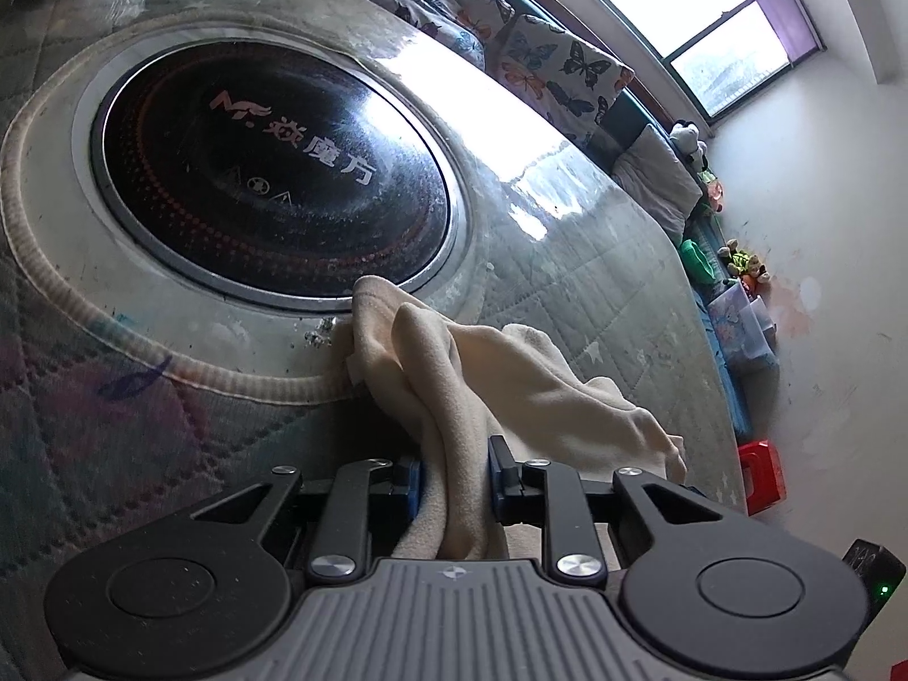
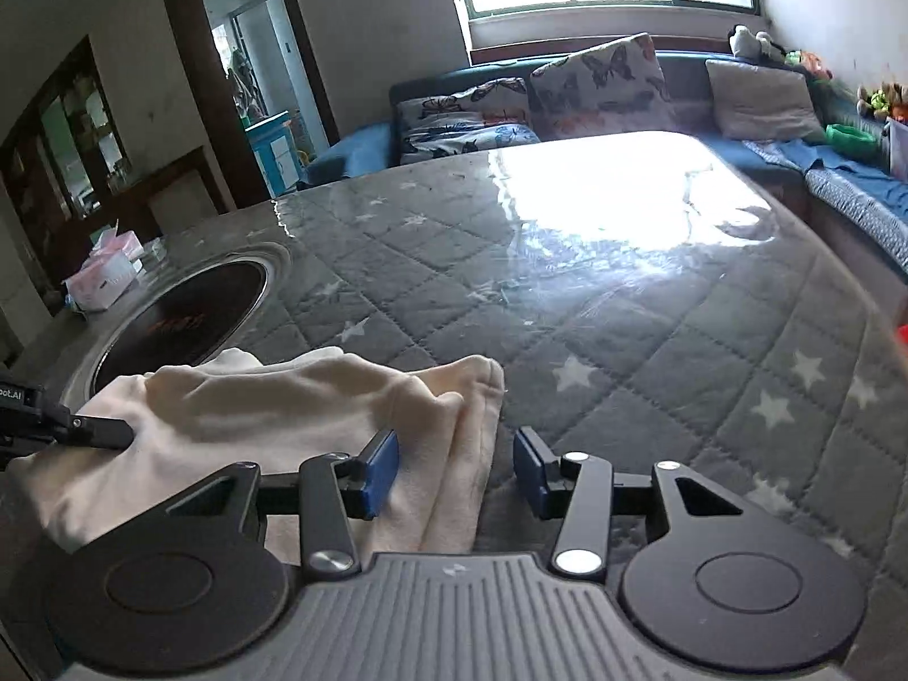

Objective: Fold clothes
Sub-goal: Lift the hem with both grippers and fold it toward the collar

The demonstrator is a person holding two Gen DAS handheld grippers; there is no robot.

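A cream garment (image 1: 454,374) lies bunched on the quilted table cover, next to the round black cooktop (image 1: 272,170). My left gripper (image 1: 455,482) is shut on a thick fold of it, with cloth squeezed between the blue pads (image 1: 413,488). In the right wrist view the same garment (image 2: 272,403) spreads to the left, and the left gripper's dark finger (image 2: 96,432) presses into its left side. My right gripper (image 2: 457,471) stands open over the garment's right edge, which lies between its jaws without being pinched.
The grey star-patterned table cover (image 2: 624,340) stretches ahead under glossy plastic. A sofa with butterfly cushions (image 2: 596,85) runs behind the table. Tissue boxes (image 2: 105,278) sit at the table's far left. A red stool (image 1: 763,474) stands on the floor.
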